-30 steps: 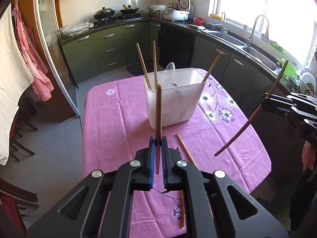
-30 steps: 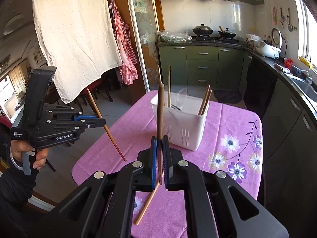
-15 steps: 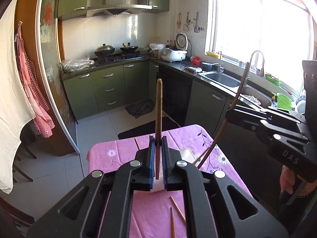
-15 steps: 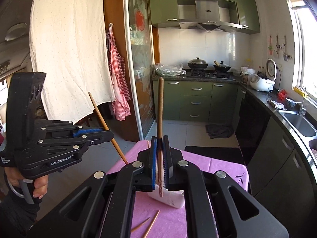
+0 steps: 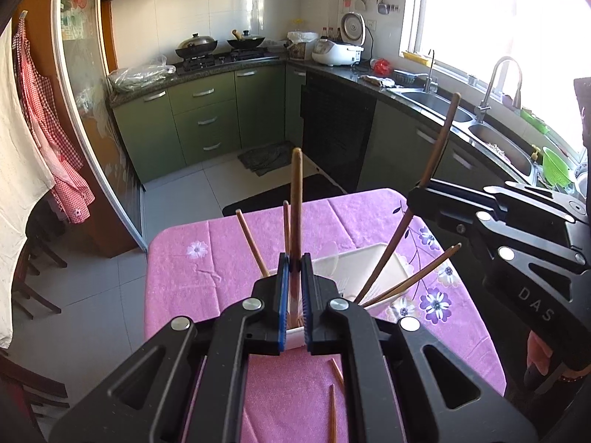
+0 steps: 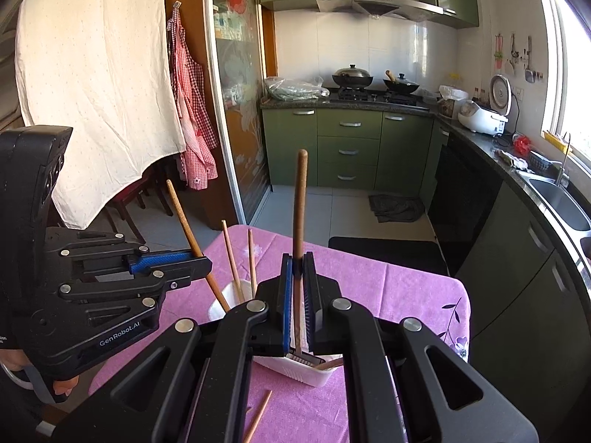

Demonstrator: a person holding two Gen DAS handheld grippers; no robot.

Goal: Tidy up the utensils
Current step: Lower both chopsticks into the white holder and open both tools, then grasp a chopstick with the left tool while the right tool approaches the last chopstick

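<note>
Left gripper [image 5: 293, 295]: clamped on an upright chopstick [image 5: 296, 199].
Right gripper [image 6: 297, 295]: pinching another chopstick [image 6: 299, 206], upright.
Holder [image 5: 365, 269]: white, directly below both tips.
Nearer: about equal.

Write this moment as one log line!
left gripper: shut on brown wooden chopstick | right gripper: shut on brown chopstick | over white plastic basket

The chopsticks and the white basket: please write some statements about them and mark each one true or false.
1. Each gripper is shut on one chopstick. True: left gripper, right gripper.
2. The white basket is empty. False: several chopsticks stand in it.
3. The tablecloth is green. False: it is pink with flowers.
4. Loose chopsticks lie on the tablecloth. True.
</note>
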